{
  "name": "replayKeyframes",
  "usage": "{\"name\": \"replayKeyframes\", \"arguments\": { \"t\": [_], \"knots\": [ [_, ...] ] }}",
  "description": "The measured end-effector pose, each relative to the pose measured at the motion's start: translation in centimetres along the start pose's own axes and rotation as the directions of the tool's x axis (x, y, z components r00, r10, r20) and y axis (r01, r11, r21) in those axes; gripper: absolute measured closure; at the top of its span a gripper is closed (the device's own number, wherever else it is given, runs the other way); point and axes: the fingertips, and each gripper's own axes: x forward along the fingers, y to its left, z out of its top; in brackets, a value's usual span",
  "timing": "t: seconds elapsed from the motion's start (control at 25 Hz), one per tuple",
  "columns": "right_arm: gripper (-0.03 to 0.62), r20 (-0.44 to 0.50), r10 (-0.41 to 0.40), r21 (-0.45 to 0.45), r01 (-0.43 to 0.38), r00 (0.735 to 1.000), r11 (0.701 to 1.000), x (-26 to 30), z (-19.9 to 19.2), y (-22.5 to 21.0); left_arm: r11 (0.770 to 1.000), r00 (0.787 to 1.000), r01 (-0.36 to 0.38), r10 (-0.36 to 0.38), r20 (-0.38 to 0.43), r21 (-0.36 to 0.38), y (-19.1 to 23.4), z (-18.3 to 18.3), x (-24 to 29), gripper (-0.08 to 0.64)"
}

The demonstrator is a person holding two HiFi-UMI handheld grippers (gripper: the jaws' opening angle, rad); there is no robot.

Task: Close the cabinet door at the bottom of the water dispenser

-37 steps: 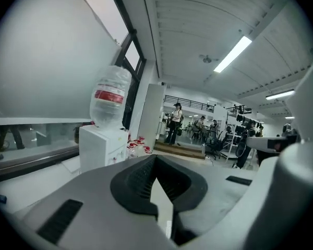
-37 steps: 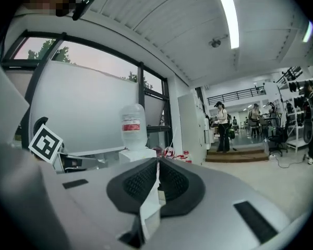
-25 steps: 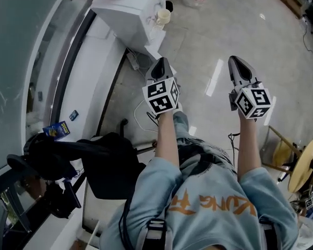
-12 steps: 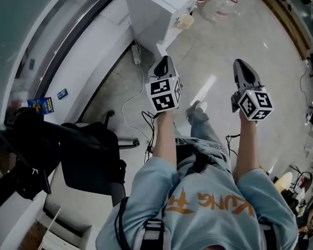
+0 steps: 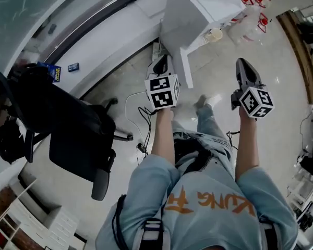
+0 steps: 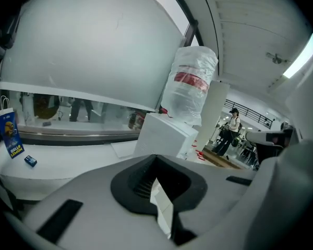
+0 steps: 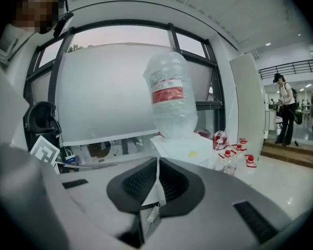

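Ahead of me on the floor, the white box-shaped water dispenser (image 5: 190, 9) stands with its thin white bottom cabinet door (image 5: 185, 69) seemingly swung out, just beside my left gripper (image 5: 163, 61). The jaws of both it and the right gripper (image 5: 243, 65) are together and empty. I should go low and push the door's free edge slowly with the left.

Overhead and near-level views
The water dispenser (image 5: 183, 19) is seen steeply from above and faced from afar in both gripper views.
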Motion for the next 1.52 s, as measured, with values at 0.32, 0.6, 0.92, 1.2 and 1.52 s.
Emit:
{"name": "replayKeyframes", "arguments": {
  "t": [0.32, 0.6, 0.92, 1.2, 1.52],
  "knots": [
    [0.558, -0.079, 0.131, -0.002, -0.132, 0.988, 0.991, 5.8, -4.8, -1.4, 0.994, 0.993, -0.104, 0.102, -0.063, -0.036, -0.5, -4.8, 2.9, 0.549],
    [0.558, -0.195, 0.236, -0.143, -0.266, 0.952, 0.953, 8.9, -11.5, -4.0, 0.984, 0.982, -0.165, 0.157, -0.106, -0.072, -6.0, -11.5, 6.5, 0.549],
    [0.558, -0.276, 0.294, -0.132, -0.339, 0.915, 0.932, 10.7, -21.2, -4.8, 0.983, 0.970, -0.171, 0.156, -0.189, -0.070, -7.0, -20.5, 8.8, 0.549],
    [0.558, -0.352, 0.309, -0.115, -0.368, 0.884, 0.923, 10.4, -31.3, -3.4, 0.982, 0.961, -0.179, 0.161, -0.224, -0.061, -4.1, -27.3, 9.0, 0.549],
    [0.558, -0.377, 0.319, -0.115, -0.385, 0.870, 0.916, 9.9, -38.5, -1.1, 0.978, 0.947, -0.190, 0.159, -0.280, -0.088, -2.3, -34.7, 8.8, 0.549]
  ]
}}
